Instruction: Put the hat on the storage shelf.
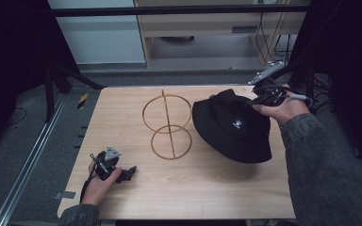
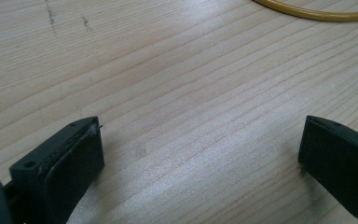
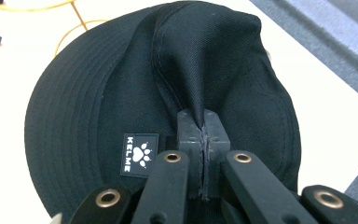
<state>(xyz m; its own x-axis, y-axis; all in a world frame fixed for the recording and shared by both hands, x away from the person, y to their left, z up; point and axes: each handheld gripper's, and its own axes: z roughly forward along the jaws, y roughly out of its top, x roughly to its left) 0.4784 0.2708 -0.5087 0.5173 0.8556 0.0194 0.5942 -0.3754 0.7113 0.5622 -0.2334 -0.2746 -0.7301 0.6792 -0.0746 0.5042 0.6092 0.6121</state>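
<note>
Hat (image 3: 186,70) crown is pinched in your right gripper (image 3: 204,135), right of centre in the high view. Your left gripper (image 2: 200,140) stands wide open, empty, lower left on the table (image 1: 207,188).

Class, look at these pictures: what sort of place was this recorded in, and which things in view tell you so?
Probably a lab or workshop recording bench, not a home: a bare wooden table inside a dark metal frame, loose cables along the back wall, and a person working with handheld grippers on a black hat.

Grey floor (image 1: 37,141), pale wood cabinet (image 1: 207,23)
</note>
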